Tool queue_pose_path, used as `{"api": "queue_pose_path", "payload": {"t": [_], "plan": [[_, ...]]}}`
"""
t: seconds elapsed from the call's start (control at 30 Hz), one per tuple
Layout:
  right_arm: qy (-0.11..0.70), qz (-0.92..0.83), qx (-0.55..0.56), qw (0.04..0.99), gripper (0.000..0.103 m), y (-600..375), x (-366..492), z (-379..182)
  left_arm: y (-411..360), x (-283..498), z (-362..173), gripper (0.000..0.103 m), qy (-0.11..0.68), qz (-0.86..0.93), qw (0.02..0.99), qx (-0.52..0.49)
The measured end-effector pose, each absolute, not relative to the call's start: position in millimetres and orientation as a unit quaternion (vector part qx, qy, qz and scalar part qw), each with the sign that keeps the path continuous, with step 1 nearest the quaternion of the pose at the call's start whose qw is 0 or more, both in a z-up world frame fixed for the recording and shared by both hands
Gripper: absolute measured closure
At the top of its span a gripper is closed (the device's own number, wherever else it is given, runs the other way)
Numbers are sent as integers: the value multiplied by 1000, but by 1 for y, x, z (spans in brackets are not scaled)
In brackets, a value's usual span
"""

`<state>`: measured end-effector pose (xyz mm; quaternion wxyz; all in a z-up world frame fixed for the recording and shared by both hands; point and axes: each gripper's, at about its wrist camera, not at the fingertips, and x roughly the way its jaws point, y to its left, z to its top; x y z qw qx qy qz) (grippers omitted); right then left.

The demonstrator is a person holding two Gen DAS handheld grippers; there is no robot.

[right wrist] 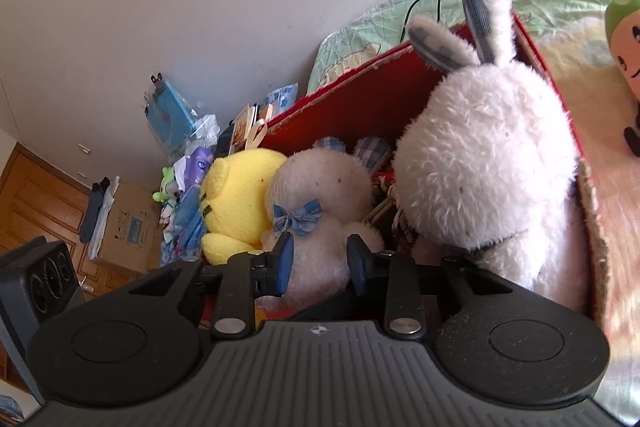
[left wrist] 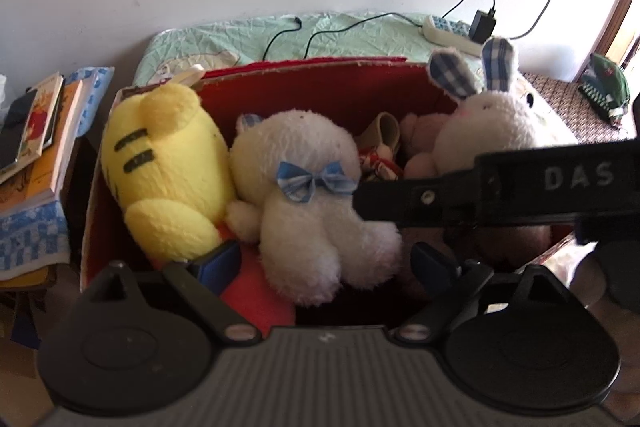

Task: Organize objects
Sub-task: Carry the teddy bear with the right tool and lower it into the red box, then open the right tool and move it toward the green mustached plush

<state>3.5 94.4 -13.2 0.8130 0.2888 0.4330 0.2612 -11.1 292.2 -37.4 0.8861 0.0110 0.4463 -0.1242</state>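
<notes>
- Both tongs hang over the near edge of the red box (left wrist: pixel 320 87): the left gripper (left wrist: pixel 324 263) has its blue-padded fingers spread wide, with the rump of the white plush with the blue bow (left wrist: pixel 312 195) between them but not pinched.
- Over on the right, the right gripper (right wrist: pixel 320 259) also stands spread, its blue pads (right wrist: pixel 285 259) either side of that same plush's lower body; whether they touch the fur I cannot tell.
- In the left wrist view the right tool shows as a black bar (left wrist: pixel 500 187) crossing in from the right, above the box's near right part.
- Room inside the box is tight: the yellow plush (left wrist: pixel 168 171) fills the left side against the left wall and presses against the white one.
- At the right wall the white rabbit (right wrist: pixel 488 163) sits upright, its checked ears poking above the far rim.
- Between the two white toys, at the far middle, smaller plush pieces (left wrist: pixel 400 147) are wedged; they are too jumbled to name.
- Beyond the far rim lies a pale green quilt (left wrist: pixel 248 35) with black cables and a power strip (left wrist: pixel 444 31).
- Left of the box, a stack of books (left wrist: pixel 36 147) sits close beside its wall.
- Right of the box, on the bedding, another plush toy (right wrist: pixel 624 39) lies well clear.
</notes>
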Motion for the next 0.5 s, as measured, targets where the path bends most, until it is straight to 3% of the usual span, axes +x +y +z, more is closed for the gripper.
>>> {"api": "queue_pose_path", "payload": {"t": [0.5], "plan": [[407, 255, 290, 827, 68, 82, -9, -5, 278, -15, -29, 8, 466, -100, 878, 28]]}}
